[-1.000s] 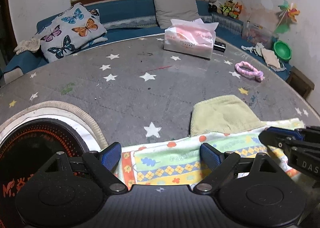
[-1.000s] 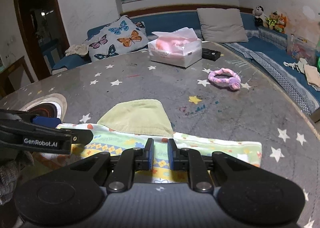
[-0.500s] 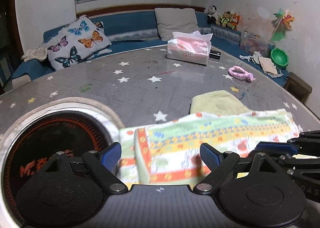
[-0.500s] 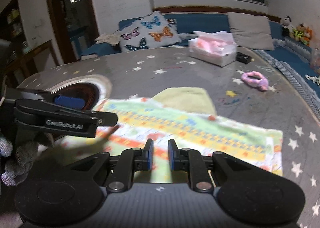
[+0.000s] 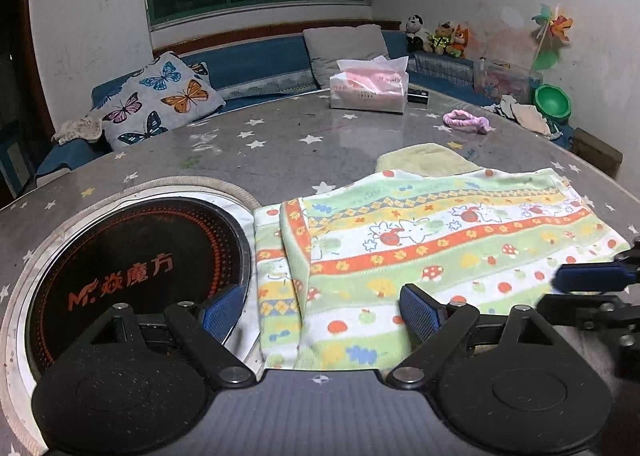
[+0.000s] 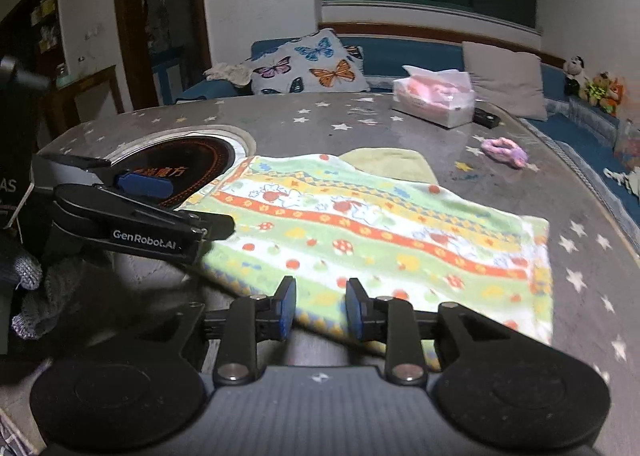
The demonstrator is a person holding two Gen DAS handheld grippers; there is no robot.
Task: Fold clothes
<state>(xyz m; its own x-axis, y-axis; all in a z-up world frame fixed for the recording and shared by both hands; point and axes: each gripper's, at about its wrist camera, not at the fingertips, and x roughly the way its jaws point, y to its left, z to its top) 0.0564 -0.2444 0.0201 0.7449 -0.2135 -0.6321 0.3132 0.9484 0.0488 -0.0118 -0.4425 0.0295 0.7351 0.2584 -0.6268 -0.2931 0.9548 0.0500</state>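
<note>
On the star-patterned bench (image 5: 280, 136) lies the printed towel (image 5: 440, 240), folded over. Left gripper (image 5: 316, 310) gapes wide above its near edge. Only the right view shows the right gripper (image 6: 320, 308) opening, towel edge between, and a gloved hand (image 6: 28, 296).

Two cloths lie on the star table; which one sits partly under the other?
The plain pale-yellow cloth. Its near edge is covered by the colourful patterned towel with orange and green bands, which lies on top, closer to the cameras.
</note>
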